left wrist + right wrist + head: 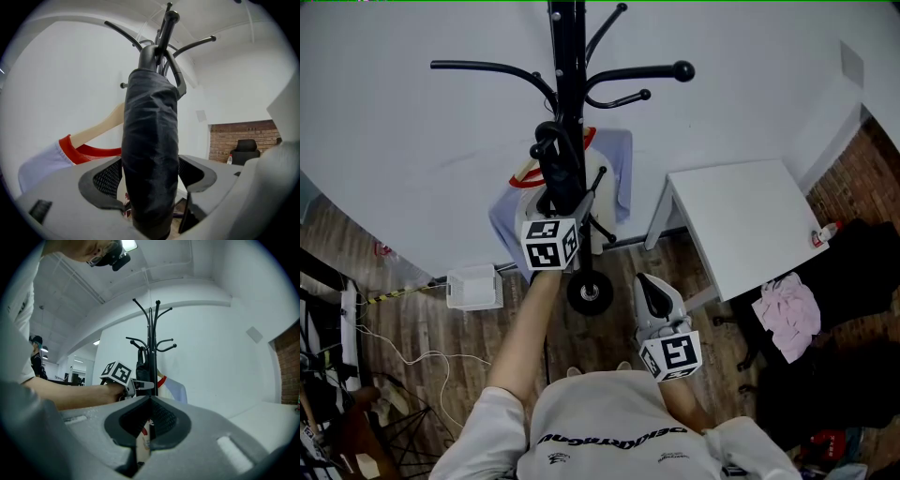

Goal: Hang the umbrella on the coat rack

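Head view, entries left to right.

- White box (473, 286): on the wooden floor at 9 o'clock from the rack's base, against the wall.
- Left gripper (564, 211): held level on an outstretched arm. The jaws stand wide apart, one on either side of the umbrella, with the pads close to the fabric but not clamping it.
- Umbrella (149, 131): black, folded and upright, between the left gripper's jaws. Its top end lies against the coat rack's pole, just under the lower hooks. Whether it is hooked on cannot be told.
- Coat rack (567, 56): black pole at 12 o'clock from the left gripper, with curved arms spreading to both sides.
- Garment (617, 173): pale with a red collar, on a hanger, at 3 o'clock from the umbrella and behind the pole.
- Right gripper (150, 401): low, near the person's chest, at 5 o'clock from the left gripper. The jaws are together at the tips, with nothing held.
- Worktop (741, 225): white, at 3 o'clock from the rack, with a small bottle (822, 234) at its right edge.
- Pink cloth (789, 314): at 6 o'clock from the worktop, lying on dark furniture.
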`<state>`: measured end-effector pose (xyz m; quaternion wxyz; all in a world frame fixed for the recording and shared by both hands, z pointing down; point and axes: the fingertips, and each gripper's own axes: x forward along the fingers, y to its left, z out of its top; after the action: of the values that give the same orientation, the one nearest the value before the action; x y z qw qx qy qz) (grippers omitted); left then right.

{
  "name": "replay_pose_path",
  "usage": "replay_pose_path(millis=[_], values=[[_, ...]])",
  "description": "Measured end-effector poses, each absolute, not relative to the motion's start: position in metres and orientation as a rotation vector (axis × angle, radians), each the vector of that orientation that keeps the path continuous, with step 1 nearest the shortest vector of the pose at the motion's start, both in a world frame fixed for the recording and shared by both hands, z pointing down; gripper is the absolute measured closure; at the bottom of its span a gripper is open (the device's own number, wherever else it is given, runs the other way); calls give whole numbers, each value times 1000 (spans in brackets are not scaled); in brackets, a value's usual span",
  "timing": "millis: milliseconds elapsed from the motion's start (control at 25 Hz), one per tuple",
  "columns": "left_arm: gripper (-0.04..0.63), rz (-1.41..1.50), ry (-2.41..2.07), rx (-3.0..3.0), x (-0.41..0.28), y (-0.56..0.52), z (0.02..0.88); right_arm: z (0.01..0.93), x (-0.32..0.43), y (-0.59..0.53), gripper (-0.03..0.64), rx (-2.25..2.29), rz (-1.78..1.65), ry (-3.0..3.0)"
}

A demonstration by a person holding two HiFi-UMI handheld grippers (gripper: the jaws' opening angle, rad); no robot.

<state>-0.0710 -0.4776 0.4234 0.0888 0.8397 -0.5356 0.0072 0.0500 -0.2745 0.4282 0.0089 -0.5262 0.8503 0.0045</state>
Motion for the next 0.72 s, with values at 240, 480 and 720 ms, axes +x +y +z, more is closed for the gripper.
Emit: replay_pose_path(millis=[240, 480, 720], values=[[229, -8, -1611, 2511, -77, -463, 410, 427, 44, -270, 618, -1622, 15, 2668], [230, -68, -1620, 2530, -80, -442, 396, 429, 42, -269, 618, -1618, 4, 2670], [233, -84, -1646, 2540, -87, -420, 387, 431, 39, -267, 618, -1620, -1, 2676]])
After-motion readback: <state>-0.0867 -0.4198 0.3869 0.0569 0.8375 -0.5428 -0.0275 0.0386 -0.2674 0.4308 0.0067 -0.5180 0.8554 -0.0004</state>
